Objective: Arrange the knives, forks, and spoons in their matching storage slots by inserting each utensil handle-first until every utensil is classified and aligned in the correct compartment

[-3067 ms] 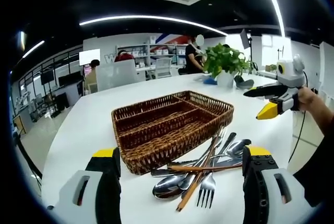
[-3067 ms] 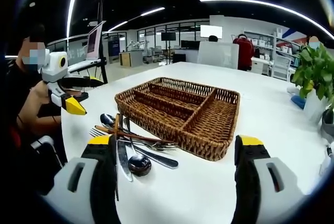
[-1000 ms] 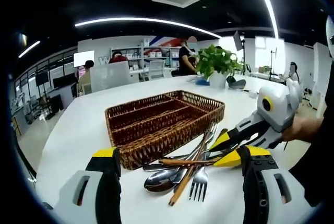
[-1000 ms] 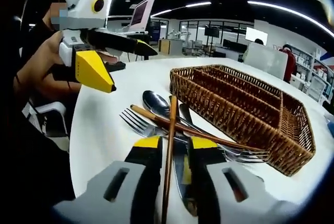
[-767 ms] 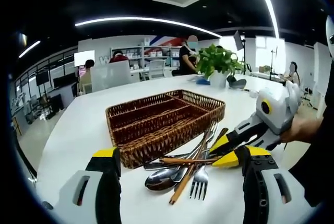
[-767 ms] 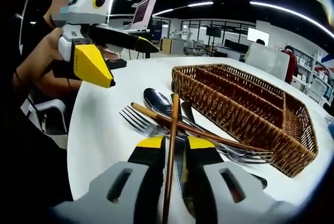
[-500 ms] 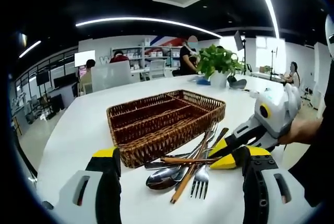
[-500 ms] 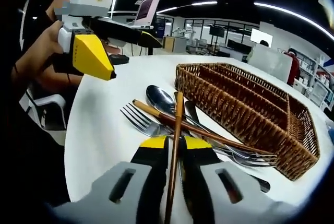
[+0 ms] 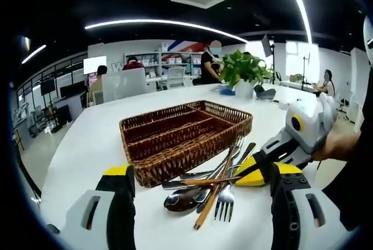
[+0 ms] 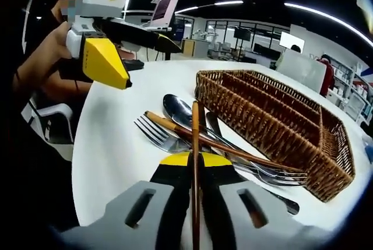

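Your right gripper now has its fingers pressed onto the wooden-handled utensil: a second ago a gap showed on each side of the handle, and that gap is gone, so the pinch looks set and the first utensil seems ready to lift. You cannot tell from here whether it is a knife, fork or spoon, since its working end is hidden below the fingers. The handle runs straight ahead of the fingers and crosses a second wooden handle; just beyond lie a spoon and, to the left of the fingers, a fork, all still heaped on the counter. Ahead and to the right of the fingers, well within reach, the wicker tray sits with bare slots, so no sorting is done yet. Your left gripper hangs back with its fingers spread wide and holding nothing; the pile lies between them, the tray just past it, and the right gripper enters from the right at the pile's edge. Lift slowly, as the crossed handle may drag along. No brand, label or writing can be read on any of these things.
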`<state>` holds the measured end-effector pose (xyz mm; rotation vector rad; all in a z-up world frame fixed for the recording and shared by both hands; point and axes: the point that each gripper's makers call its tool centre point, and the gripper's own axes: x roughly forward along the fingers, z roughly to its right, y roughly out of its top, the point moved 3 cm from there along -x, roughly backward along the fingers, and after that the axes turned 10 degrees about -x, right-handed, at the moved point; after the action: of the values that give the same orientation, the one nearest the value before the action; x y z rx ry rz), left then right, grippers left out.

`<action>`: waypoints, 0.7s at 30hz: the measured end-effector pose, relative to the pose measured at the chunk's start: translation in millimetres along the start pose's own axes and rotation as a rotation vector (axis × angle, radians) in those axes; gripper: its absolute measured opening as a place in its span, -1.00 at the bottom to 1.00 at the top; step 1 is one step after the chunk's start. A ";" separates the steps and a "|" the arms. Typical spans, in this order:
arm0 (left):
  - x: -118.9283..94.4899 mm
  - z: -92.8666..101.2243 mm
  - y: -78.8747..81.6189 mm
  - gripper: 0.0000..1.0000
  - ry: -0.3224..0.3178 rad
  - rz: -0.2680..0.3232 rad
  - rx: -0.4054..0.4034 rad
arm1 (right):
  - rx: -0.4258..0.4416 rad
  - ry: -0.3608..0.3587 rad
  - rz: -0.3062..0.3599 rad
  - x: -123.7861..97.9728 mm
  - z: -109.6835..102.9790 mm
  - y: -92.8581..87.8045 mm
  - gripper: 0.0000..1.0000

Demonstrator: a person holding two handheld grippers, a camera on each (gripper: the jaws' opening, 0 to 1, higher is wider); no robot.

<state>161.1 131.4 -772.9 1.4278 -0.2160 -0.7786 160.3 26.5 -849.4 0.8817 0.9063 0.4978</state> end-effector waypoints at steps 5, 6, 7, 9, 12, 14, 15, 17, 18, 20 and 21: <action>0.9 -0.5 0.8 0.98 -0.003 0.004 0.000 | 0.003 -0.006 0.006 -5.0 3.8 4.2 -0.93; 1.0 -0.8 1.1 0.98 -0.004 0.004 0.000 | 0.003 -0.006 0.006 -5.9 4.4 5.3 -0.93; 1.1 -1.0 1.5 0.98 -0.004 0.005 0.001 | 0.003 -0.007 0.007 -7.0 5.4 6.7 -0.93; 1.3 -1.8 2.7 0.98 -0.004 0.009 -0.001 | 0.007 -0.008 0.013 -9.1 7.1 10.5 -0.93; 1.5 -3.0 4.0 0.98 -0.003 0.011 -0.001 | 0.007 -0.014 0.023 -12.0 9.6 16.1 -0.93; 1.6 -3.2 4.6 0.98 -0.004 0.012 0.001 | 0.005 -0.023 0.030 -14.1 12.9 19.9 -0.93; 1.6 -3.2 5.0 0.98 -0.005 0.013 0.000 | 0.006 -0.025 0.032 -14.7 14.3 21.2 -0.93; 1.7 -3.5 5.4 0.98 -0.004 0.013 0.001 | 0.010 -0.027 0.037 -15.7 16.8 23.6 -0.93; 1.7 -3.9 5.7 0.98 -0.002 0.012 0.001 | 0.010 -0.034 0.040 -16.5 19.3 25.3 -0.93; 2.3 -4.7 6.1 0.99 0.000 0.011 -0.003 | 0.007 -0.042 0.047 -17.8 24.3 28.4 -0.93; 2.5 -4.8 6.3 0.99 0.000 0.011 -0.003 | 0.009 -0.045 0.052 -18.1 26.9 29.8 -0.93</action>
<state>167.9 133.4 -768.6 1.4223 -0.2222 -0.7702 172.6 18.7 -807.9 0.9232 0.8467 0.5172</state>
